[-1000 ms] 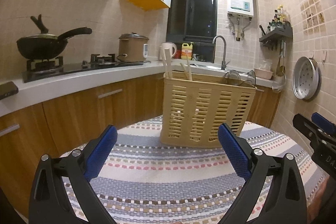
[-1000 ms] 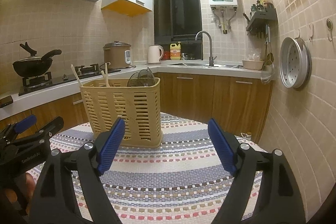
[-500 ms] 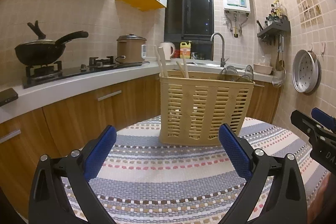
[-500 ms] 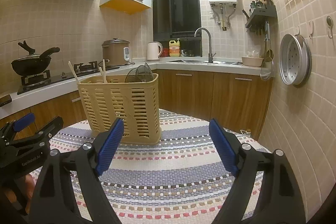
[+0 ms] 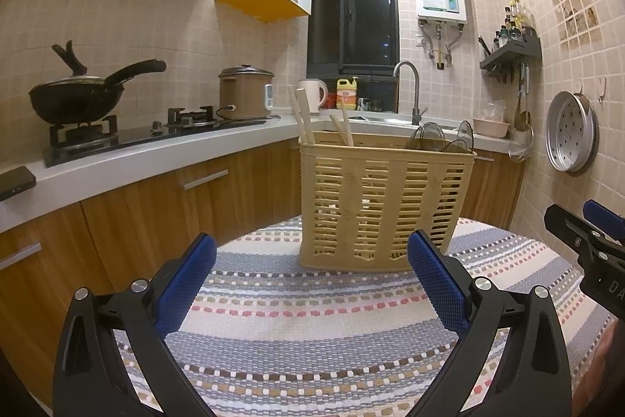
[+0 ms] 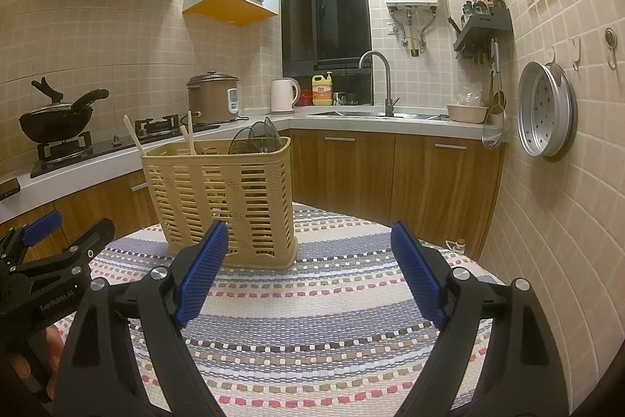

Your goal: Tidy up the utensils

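A beige slotted plastic basket (image 5: 386,198) (image 6: 222,190) stands upright on the striped woven tablecloth (image 5: 312,319) (image 6: 312,299). Wooden chopsticks and a spatula handle (image 5: 302,116) (image 6: 191,131) stick out of its left part. Dark round mesh utensils (image 5: 429,137) (image 6: 254,139) rise from its right part. My left gripper (image 5: 311,241) is open just short of the basket, with nothing between its blue pads. To the basket's right, my right gripper (image 6: 309,227) is also open and empty. Each gripper shows at the edge of the other's view.
A kitchen counter (image 5: 156,151) wraps behind the table, carrying a wok (image 5: 78,96) on the hob, a rice cooker (image 5: 244,92), a kettle and a sink with a tap (image 6: 375,81). A metal steamer tray (image 6: 547,108) hangs on the tiled right wall.
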Motion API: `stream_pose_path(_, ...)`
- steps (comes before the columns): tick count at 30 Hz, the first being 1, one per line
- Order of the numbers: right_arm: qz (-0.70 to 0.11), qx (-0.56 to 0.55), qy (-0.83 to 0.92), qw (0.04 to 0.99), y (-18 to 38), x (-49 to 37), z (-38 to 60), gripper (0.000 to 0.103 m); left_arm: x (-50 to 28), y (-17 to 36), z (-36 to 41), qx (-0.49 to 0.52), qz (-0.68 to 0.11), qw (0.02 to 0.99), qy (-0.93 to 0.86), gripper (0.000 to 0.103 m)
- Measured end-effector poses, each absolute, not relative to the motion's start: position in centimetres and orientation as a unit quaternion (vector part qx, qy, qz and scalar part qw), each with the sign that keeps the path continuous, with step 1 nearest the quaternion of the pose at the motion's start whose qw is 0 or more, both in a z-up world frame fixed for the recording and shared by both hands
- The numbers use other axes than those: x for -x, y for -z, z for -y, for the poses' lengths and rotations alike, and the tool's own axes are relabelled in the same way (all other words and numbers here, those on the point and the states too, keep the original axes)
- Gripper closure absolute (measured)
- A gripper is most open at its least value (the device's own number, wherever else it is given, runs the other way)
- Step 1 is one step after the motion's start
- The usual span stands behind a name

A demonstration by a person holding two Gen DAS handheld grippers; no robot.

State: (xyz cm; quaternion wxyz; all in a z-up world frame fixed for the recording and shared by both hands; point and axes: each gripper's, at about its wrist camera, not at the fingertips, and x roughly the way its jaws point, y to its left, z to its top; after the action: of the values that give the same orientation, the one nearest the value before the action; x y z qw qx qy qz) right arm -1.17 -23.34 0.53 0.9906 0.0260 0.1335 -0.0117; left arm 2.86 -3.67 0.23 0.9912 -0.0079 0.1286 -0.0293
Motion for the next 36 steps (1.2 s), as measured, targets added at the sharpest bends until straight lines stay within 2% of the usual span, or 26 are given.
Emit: stream_pose_path(36,-0.132,-0.019,0.013,0.991,-0.43,1.22,23.02,0.019,-2.77,-0.42,3.0,0.025,-0.126,0.992,0.019,0.008)
